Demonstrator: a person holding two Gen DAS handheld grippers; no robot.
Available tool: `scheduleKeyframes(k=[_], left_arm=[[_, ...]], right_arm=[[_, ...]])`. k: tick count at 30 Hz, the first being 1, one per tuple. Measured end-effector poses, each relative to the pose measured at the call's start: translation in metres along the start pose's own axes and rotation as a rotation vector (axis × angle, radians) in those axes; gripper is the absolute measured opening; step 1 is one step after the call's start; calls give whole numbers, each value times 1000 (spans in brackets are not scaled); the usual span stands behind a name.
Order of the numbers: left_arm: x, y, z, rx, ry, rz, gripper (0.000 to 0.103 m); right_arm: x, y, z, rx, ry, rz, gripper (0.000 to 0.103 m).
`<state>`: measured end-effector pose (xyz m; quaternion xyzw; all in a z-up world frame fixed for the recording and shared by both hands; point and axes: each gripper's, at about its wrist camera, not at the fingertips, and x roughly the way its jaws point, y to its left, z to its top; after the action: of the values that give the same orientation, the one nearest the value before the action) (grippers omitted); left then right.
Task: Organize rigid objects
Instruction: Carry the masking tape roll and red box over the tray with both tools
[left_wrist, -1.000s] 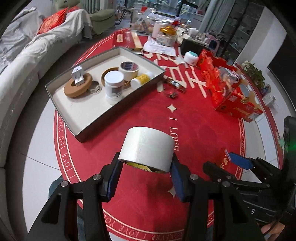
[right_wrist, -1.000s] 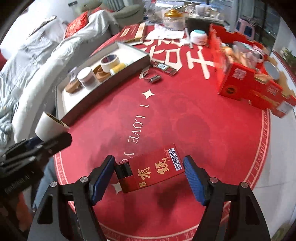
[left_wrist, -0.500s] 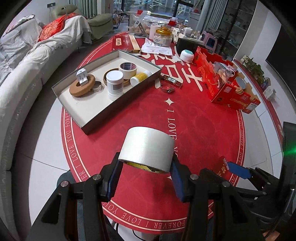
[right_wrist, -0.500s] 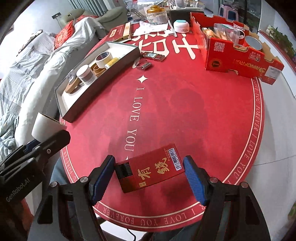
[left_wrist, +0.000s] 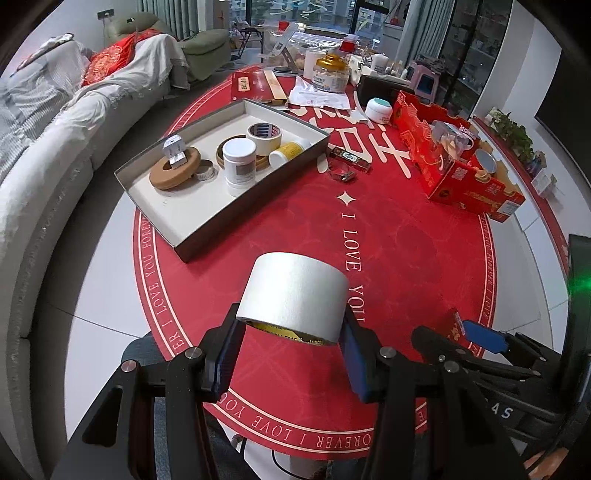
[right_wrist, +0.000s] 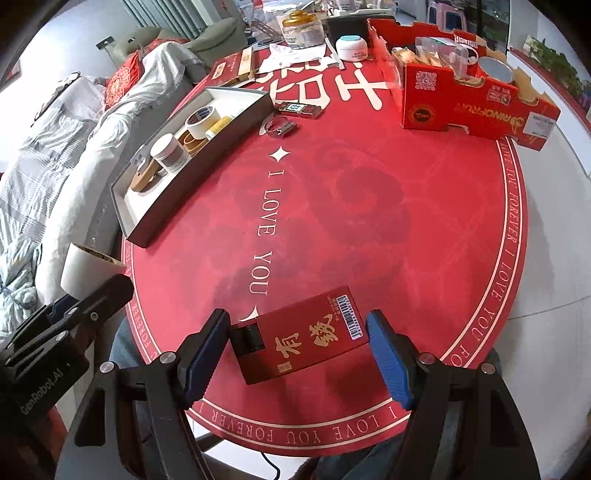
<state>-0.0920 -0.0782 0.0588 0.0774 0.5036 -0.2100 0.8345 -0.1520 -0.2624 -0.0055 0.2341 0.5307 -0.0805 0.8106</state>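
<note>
Risks first. The grey tray, upper left of the left wrist view, is already crowded at its far end with a brown ring, a white jar, a tape roll and a small yellow-labelled bottle; the jar is judged likely to be toppled if a bulky item is lowered among them. The bare near end is judged the safer spot. The red tablecloth hangs to the table edge at frame bottom, so anything let slip here could be lost to the floor.

White tape roll: held clear of the cloth at lower centre of the left wrist view, clamped across its width by the left gripper. The pads are seen only at its lower rim, so a tilt or slip out of the jaws is judged possible.

Red box: lower centre of the right wrist view, set askew in the right gripper. The left pad is seen against its dark end and the right pad at its barcoded corner; the grip is judged slight, and rotation is the likely fault.
</note>
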Motion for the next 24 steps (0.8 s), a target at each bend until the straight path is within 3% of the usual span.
scheduleKeyframes(k=[15, 19, 24], left_arm=[[2, 4, 1, -13, 12, 9, 53], [-11, 10, 21, -26, -17, 14, 53], [-54, 19, 70, -39, -137, 20, 54]], right_arm=[[7, -8, -2, 34, 29, 9, 76], [-4, -5, 11, 30, -2, 17, 76], [-38, 10, 53, -4, -100, 56, 76]])
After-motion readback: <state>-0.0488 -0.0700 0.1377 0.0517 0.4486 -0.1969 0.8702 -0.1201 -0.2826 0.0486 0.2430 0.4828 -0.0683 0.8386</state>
